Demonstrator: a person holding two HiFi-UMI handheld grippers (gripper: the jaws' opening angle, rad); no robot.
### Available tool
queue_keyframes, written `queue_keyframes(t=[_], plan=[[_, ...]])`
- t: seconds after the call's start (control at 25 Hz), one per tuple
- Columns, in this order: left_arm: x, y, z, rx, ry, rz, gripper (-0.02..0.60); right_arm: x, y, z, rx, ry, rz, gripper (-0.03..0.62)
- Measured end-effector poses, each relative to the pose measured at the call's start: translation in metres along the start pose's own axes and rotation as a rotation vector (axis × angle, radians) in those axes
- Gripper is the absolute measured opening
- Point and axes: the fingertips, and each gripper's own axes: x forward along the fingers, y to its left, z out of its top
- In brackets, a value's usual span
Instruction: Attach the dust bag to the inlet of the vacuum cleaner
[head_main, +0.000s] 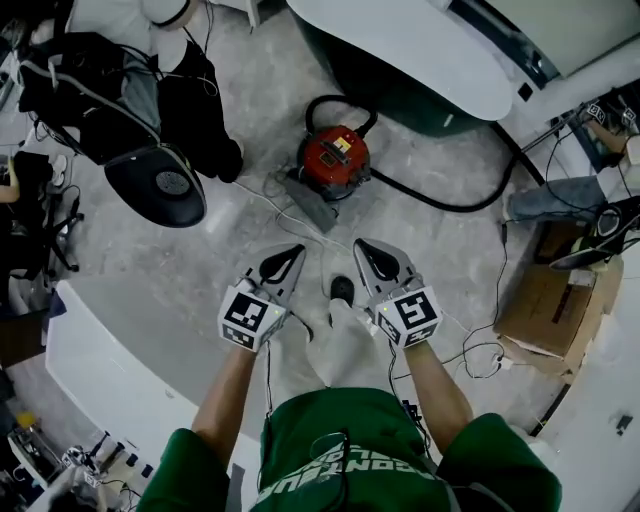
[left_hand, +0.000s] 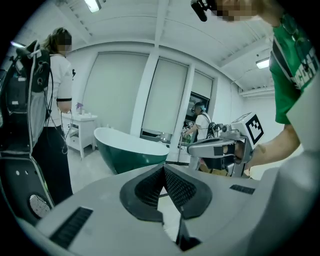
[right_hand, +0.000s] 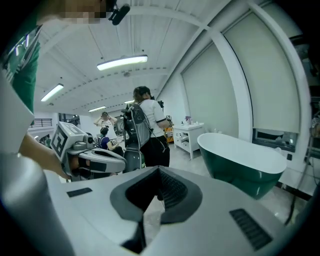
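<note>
The red vacuum cleaner (head_main: 335, 160) stands on the floor ahead of me, its black hose (head_main: 440, 200) curling off to the right. A flat grey piece (head_main: 318, 203), which looks like the dust bag, lies against its near left side; I cannot tell whether it is joined to the inlet. Both grippers are held up in front of my body, well above and short of the vacuum. My left gripper (head_main: 291, 251) (left_hand: 162, 168) is shut with nothing in it. My right gripper (head_main: 364, 245) (right_hand: 159, 170) is shut and empty too. Each shows in the other's view.
A green bathtub with a white rim (head_main: 420, 50) (left_hand: 130, 147) (right_hand: 245, 155) stands behind the vacuum. A person with black gear (head_main: 150, 90) stands at the upper left. A cardboard box (head_main: 550, 310) is at the right, with cables (head_main: 480, 350) across the floor. A white table (head_main: 100, 380) is at the lower left.
</note>
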Motion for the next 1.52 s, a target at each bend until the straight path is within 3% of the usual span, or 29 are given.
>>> queue_keyframes(t=[0.24,0.56,0.96,1.52], plan=[[-0.026,-0.024,0.061,0.009,-0.042,0.002,0.003,-0.045,0.008,0.055,0.016,-0.031,-0.042,0.008],[-0.074,-0.046,0.099,-0.035,-0.171,-0.002,0.003,-0.079,0.031,0.078,0.013,-0.031,-0.065,0.008],[-0.080,-0.058,0.104,-0.039,-0.180,-0.013,0.003,-0.077,0.052,0.092,0.020,-0.055,0.006,0.008],[-0.072,-0.054,0.119,-0.056,-0.222,-0.024,0.003,-0.075,0.045,0.089,0.027,-0.047,-0.012,0.008]])
